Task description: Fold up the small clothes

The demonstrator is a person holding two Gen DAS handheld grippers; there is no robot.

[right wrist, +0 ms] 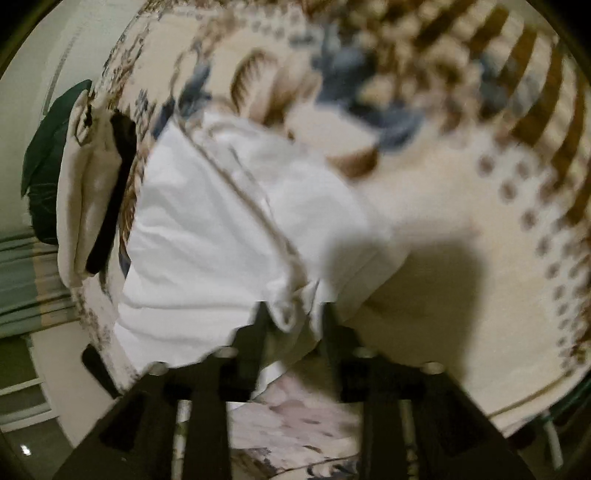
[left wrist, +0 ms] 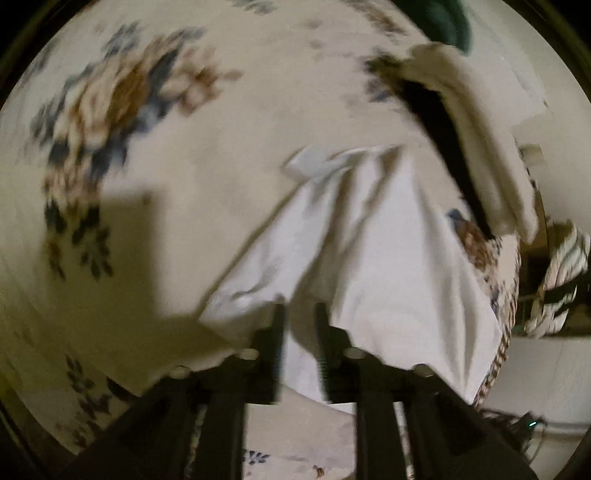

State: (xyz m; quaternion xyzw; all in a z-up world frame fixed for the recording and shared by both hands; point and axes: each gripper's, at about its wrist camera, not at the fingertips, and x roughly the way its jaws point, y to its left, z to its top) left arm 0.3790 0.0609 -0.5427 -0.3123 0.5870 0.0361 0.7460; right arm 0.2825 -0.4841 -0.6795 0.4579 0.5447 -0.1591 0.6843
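A white garment (left wrist: 373,266) lies creased on a floral bedcover (left wrist: 155,155). My left gripper (left wrist: 300,314) is shut on its near edge, the cloth pinched between the two black fingers. In the right wrist view the same white garment (right wrist: 207,236) spreads to the left, and my right gripper (right wrist: 291,314) holds a bunched fold of its edge between its fingers. Both views are blurred by motion.
A cream and black folded garment (left wrist: 476,140) lies beyond the white one, also in the right wrist view (right wrist: 92,192). A dark green cloth (left wrist: 443,22) lies behind it. A striped cloth (left wrist: 561,273) hangs at the right past the bed's edge.
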